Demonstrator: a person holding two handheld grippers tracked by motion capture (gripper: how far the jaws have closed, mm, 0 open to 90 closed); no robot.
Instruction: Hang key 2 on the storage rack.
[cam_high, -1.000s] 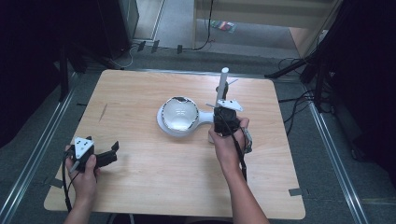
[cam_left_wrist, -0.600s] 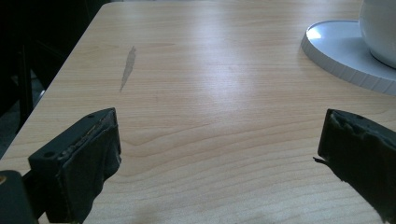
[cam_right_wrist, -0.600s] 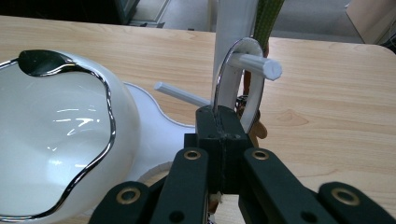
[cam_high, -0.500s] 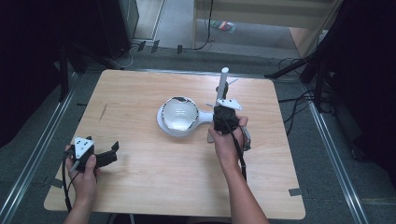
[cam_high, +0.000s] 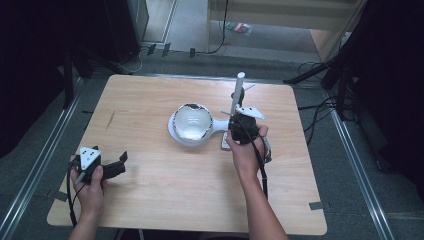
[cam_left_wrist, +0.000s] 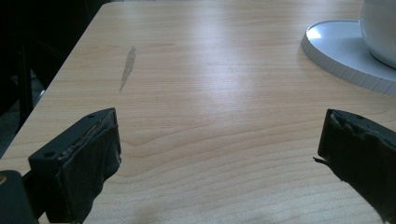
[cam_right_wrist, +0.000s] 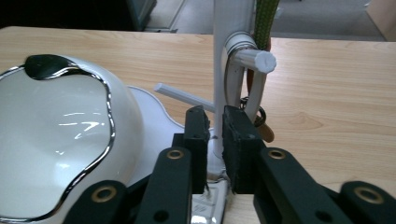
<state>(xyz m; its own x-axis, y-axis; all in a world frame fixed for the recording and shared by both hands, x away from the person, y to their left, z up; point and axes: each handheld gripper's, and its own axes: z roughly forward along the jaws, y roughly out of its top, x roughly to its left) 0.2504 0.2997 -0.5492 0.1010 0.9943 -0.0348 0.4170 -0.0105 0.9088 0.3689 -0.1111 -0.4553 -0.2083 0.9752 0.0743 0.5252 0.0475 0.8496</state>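
A white glossy bowl-shaped dome (cam_high: 191, 121) with a chrome rim sits on a flat white base (cam_high: 175, 136) in the middle of the wooden table (cam_high: 150, 200). A thin white upright post (cam_high: 237, 92) rises just right of it. My right gripper (cam_high: 232, 128) stands at the foot of that post. In the right gripper view the post (cam_right_wrist: 231, 28) runs up between the pads of the right gripper (cam_right_wrist: 215, 133); the jaws have just been opening and stand a little apart from it. At the table's front left, my left gripper (cam_high: 120, 162) is held wide open over bare wood, nothing between the pads of the left gripper (cam_left_wrist: 217, 154).
A short white peg (cam_right_wrist: 254, 59), a brown loop and a green braided cord (cam_right_wrist: 265, 18) hang on the post. A thin white stick (cam_right_wrist: 184, 97) lies behind the base. Cables (cam_high: 320, 117) trail on the floor at the right. A pale scuff (cam_left_wrist: 127, 67) marks the table's left side.
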